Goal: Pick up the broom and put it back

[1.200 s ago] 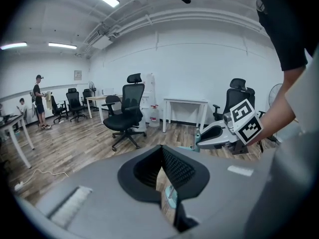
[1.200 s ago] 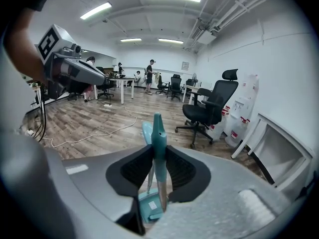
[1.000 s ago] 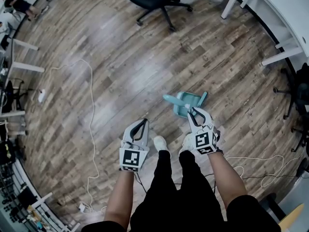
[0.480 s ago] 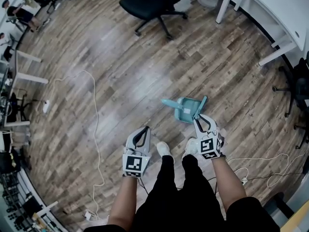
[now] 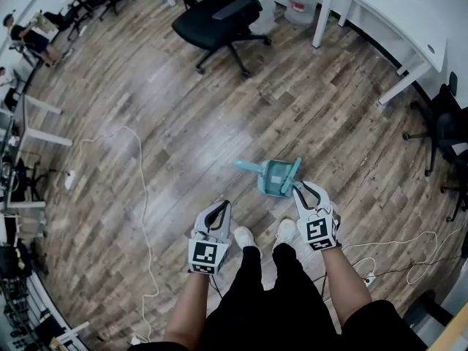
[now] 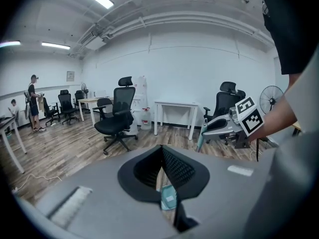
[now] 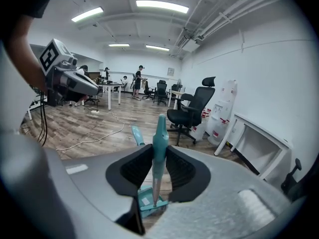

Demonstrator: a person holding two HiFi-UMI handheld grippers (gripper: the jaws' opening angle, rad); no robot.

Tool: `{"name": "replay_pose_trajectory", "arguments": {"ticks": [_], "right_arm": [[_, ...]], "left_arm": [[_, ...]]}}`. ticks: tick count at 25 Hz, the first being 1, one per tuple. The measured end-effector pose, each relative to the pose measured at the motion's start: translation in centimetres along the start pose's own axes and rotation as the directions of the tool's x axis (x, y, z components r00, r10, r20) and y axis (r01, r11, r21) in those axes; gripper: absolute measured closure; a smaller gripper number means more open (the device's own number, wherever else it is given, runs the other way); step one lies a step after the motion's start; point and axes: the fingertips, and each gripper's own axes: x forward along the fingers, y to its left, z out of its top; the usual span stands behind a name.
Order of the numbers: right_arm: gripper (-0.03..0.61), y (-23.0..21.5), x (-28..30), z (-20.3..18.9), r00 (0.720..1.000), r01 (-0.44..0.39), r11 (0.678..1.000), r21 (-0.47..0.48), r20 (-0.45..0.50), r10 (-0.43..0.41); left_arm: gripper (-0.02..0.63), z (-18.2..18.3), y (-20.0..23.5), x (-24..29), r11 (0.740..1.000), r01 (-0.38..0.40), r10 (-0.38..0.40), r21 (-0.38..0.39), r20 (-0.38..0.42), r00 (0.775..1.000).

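Observation:
A teal broom (image 5: 290, 175) with a teal dustpan (image 5: 269, 177) clipped to it hangs just above the wooden floor, in front of the person's feet. My right gripper (image 5: 298, 189) is shut on the broom's handle (image 7: 159, 143), which stands upright between the pads. The brush end and pan (image 7: 149, 200) hang below the jaws, and the pan's own handle (image 7: 138, 135) sticks out to the left. My left gripper (image 5: 223, 205) is to the left of the set, shut, with nothing in it. The left gripper view shows the right gripper (image 6: 219, 126) with the handle (image 6: 201, 136).
A black office chair (image 5: 219, 13) stands ahead, a white desk (image 5: 387, 20) at the upper right. Another dark chair (image 5: 446, 123) is at the right edge. White cables (image 5: 142, 189) run over the floor at left and lower right (image 5: 395, 243). People stand far off at left (image 6: 34, 103).
The right gripper has risen with the broom and dustpan set. Both hands and the view have moved forward; the black chair and white desk now lie nearer.

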Motion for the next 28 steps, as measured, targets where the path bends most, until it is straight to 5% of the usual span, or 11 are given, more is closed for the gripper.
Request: {"name": "replay_pose_trajectory", "arguments": {"ticks": [7,12,20,28], "right_arm": [[0.488,-0.5,-3.0,4.3,0.998,0.004,0.999,-0.037,0.062,-0.002],[0.488,-1.5,-4.6,8.5,0.991,0.036,0.998,-0.054,0.133,-0.029],[0.488,-3.9,-7.3,16.8,0.944,0.109,0.994,-0.014,0.316,-0.099],[0.486,-5.4,-9.3,21.8,0.919,0.118,0.993,0.0,0.379,-0.109]], "left_arm": [[0.598,2.2,-0.9,-0.3,0.999,0.01,-0.011,0.034,0.029,1.0],[0.598,5.7,-1.2,-0.3,0.998,0.012,-0.006,-0.058,0.103,0.995],[0.598,10.3,-0.6,0.3,0.999,0.044,-0.038,-0.026,0.21,0.977],[0.597,14.3,-0.8,-0.1,0.998,0.065,-0.062,-0.003,0.264,0.963]]}}
